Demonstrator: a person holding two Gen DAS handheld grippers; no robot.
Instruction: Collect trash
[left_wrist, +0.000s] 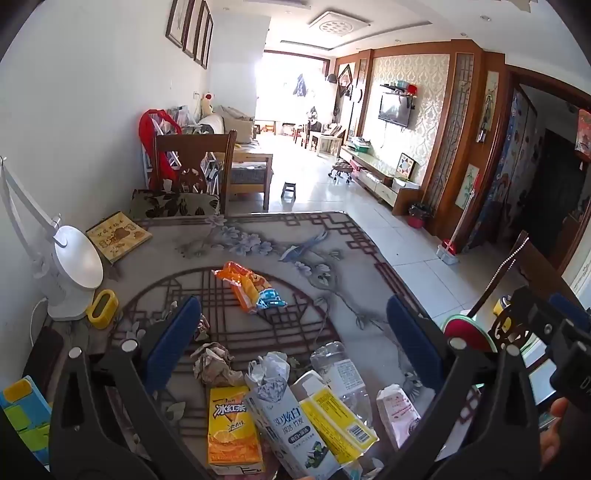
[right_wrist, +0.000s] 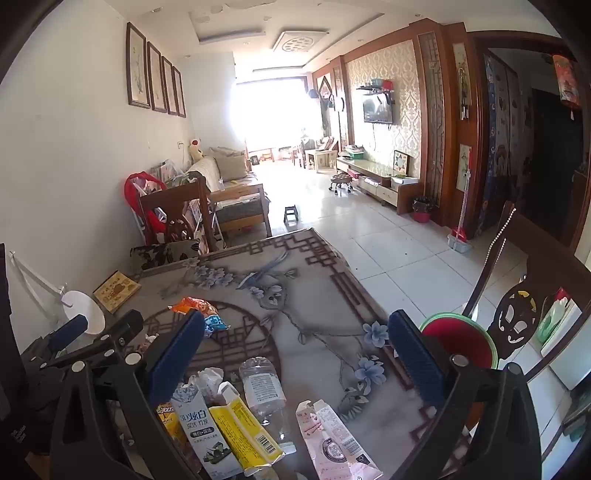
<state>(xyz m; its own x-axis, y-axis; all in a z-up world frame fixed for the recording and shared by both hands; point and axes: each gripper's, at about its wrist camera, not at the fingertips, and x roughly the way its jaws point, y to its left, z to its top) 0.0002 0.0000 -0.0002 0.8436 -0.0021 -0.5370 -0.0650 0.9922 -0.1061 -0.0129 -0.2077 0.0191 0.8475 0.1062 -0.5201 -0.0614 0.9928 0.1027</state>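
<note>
Cartons crowd the near edge of our table (left_wrist: 258, 236) in the left wrist view: an orange tea carton (left_wrist: 231, 428), a grey toothpaste box (left_wrist: 286, 432), a yellow box (left_wrist: 334, 421) and a pink box (left_wrist: 397, 410), with a clear bottle (left_wrist: 341, 373) and crumpled paper (left_wrist: 214, 363) just behind. Our left gripper (left_wrist: 293, 328) stands wide above them, holding nothing. An orange snack wrapper (left_wrist: 242, 284) lies nearer the middle.

From the right wrist view, our right gripper (right_wrist: 295, 354) also gapes empty over the same litter; a red bin (right_wrist: 461, 341) sits off the table's right edge.
</note>
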